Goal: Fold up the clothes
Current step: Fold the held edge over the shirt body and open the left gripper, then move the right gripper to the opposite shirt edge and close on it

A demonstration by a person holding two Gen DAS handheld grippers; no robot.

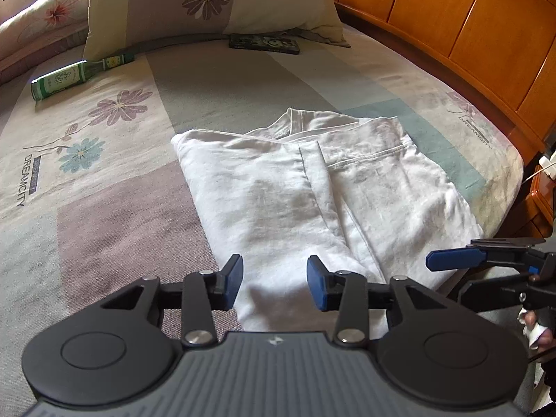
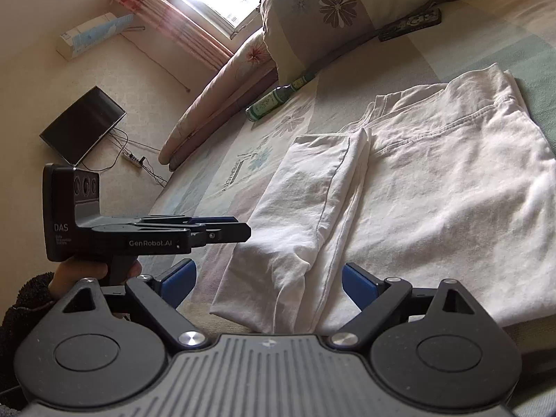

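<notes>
- Flowered bedsheet [image 1: 114, 160]; wooden headboard [image 1: 469, 31] at two o'clock, green bottle [image 1: 69, 78] at ten.
- White shirt [image 1: 312, 180] lies partly folded mid-bed.
- Left gripper [image 1: 274, 283] released, jaws apart over the hem.
- Right gripper [image 2: 267, 283] spread wide, empty.

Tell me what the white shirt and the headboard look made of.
Shirt: soft woven or knit cotton by the look, matte, with fine wrinkles, stitched hems and limp folds. Exact fibre is not clear. Headboard: wood or wood veneer, orange-brown, glossy varnish; panel seams and light sheen show, though grain is hard to make out.
</notes>
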